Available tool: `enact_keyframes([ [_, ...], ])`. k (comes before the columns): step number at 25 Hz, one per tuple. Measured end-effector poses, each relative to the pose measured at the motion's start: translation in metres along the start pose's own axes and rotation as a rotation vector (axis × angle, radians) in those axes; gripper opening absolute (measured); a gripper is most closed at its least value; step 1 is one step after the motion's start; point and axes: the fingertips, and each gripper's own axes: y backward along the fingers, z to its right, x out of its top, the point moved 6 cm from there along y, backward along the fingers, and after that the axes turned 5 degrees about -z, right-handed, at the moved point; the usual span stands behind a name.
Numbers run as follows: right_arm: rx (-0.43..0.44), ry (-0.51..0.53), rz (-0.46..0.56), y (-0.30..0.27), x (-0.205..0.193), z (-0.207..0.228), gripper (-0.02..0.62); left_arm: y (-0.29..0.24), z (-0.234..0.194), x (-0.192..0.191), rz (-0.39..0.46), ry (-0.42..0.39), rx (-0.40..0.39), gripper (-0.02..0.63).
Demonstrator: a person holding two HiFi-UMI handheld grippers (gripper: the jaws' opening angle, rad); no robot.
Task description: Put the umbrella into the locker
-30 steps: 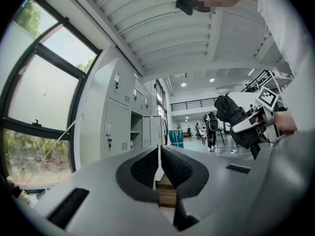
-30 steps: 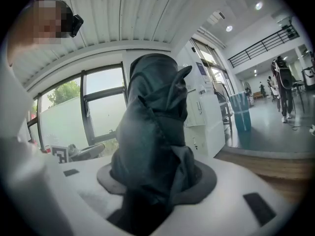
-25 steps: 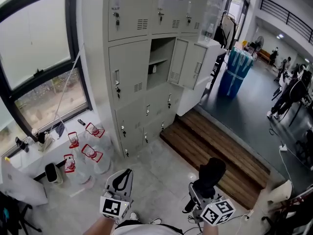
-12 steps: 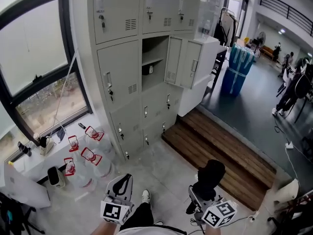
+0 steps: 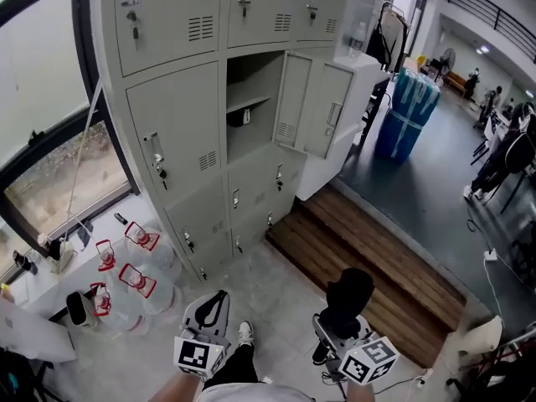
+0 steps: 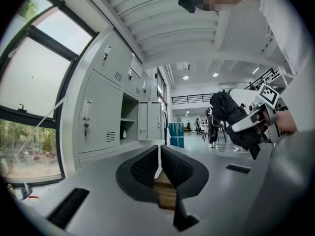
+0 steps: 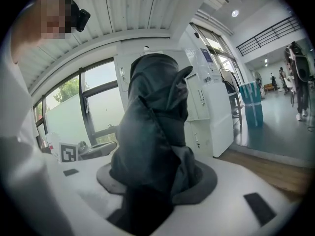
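Observation:
A folded black umbrella (image 5: 349, 294) stands up between the jaws of my right gripper (image 5: 342, 318), which is shut on it. In the right gripper view the umbrella (image 7: 153, 132) fills the middle and hides both pads. My left gripper (image 5: 210, 308) is shut with nothing in it, its black pads (image 6: 145, 165) pressed together. The left gripper view also catches the umbrella (image 6: 230, 118) at its right. Ahead stands the grey locker bank (image 5: 172, 115) with one open compartment (image 5: 248, 111), its door (image 5: 311, 103) swung to the right. Something small lies on the compartment's shelf.
Water bottles with red handles (image 5: 126, 276) crowd the floor below the window at the left. A wooden step (image 5: 373, 262) runs along the right of the lockers. A white cabinet (image 5: 356, 107) and a blue bin (image 5: 408, 114) stand beyond it. People stand at the far right.
Both grippers and the view have come closer to the lockers, which now loom larger and sit further left. A foot has stepped forward between the grippers. The grip on the umbrella is unchanged.

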Motion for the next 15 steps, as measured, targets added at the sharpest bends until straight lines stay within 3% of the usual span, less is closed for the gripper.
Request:
enact_keyframes([
  [10,-0.032,0.034,-0.035,-0.138,0.103,0.049,0.218,-0.165,-0.11,0.042,0.037,0.029,-0.04,0.035],
  [15,-0.029,0.029,-0.046,-0.181,0.128,0.07,0.218,-0.208,-0.129,0.04,0.009,0.056,-0.078,0.035],
])
